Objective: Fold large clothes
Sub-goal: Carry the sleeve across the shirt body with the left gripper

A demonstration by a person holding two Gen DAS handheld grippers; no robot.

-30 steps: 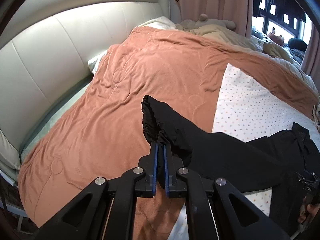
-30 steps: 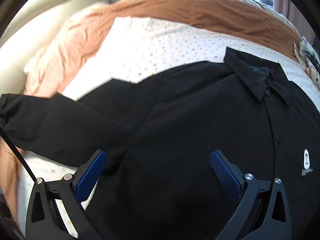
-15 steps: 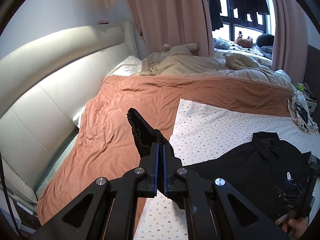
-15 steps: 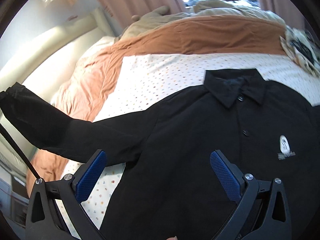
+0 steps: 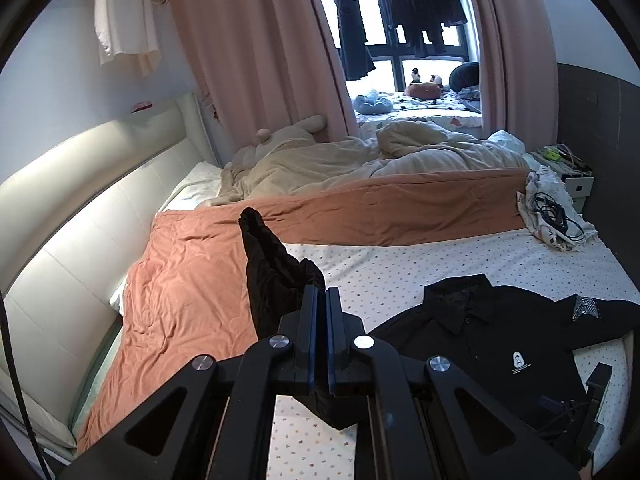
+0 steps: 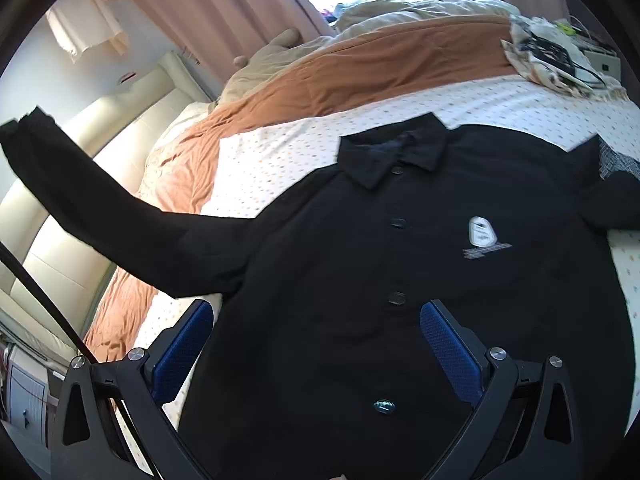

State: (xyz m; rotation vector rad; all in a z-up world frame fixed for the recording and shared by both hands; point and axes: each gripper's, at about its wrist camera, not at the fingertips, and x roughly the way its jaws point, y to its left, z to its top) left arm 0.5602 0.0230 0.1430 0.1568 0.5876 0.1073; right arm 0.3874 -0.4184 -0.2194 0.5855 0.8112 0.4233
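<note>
Below the right gripper point(image 6: 316, 344) the black shirt's point(image 6: 400, 240) hem is cut off by the frame edge. Its jaws are spread, pointed down over the button placket. The left gripper point(image 5: 322, 312), jaws pinched shut on the limp sleeve point(image 5: 272, 264), is raised above the dotted sheet point(image 5: 400, 264).

A bed point(image 5: 460, 256) with a dotted white sheet carries a rust quilt point(image 5: 192, 280) and beige bedding point(image 5: 360, 160) toward its far edge. A cream padded headboard point(image 5: 72, 216) lines its left side. Pink curtains point(image 5: 256, 48) frame a bright window point(image 5: 400, 20).
</note>
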